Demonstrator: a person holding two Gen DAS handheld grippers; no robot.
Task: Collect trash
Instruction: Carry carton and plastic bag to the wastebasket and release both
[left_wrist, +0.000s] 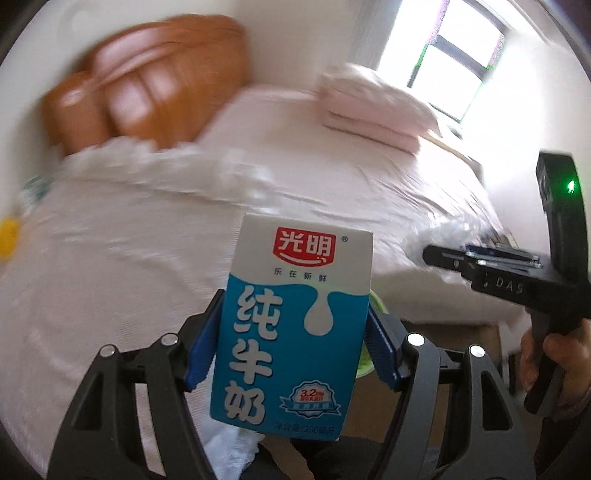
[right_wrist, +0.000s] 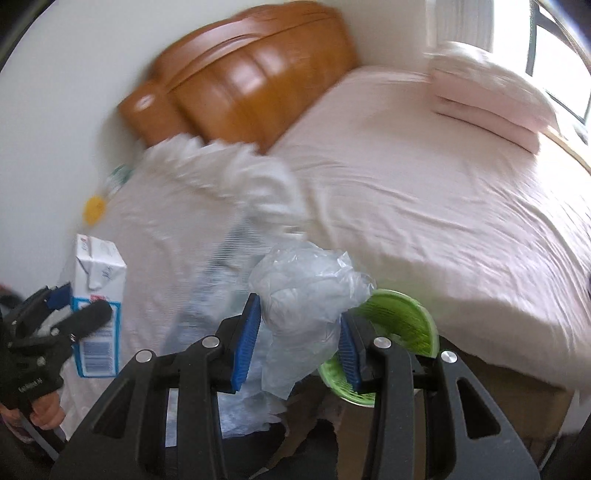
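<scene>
While gripping milk carton (left_wrist: 295, 325), left tool (left_wrist: 291, 339), right tool (right_wrist: 301, 343) pinching plastic bag (right_wrist: 306, 291)

Glossy printed milk carton (left_wrist: 291, 332), crinkled thin plastic bag (right_wrist: 306, 295), seemingly polished wooden headboard (right_wrist: 243, 88).

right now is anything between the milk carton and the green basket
Nothing visible blocks it. The left gripper holds the milk carton, with the green basket just below and behind it. The right gripper holds a crumpled plastic bag beside the basket.
</scene>
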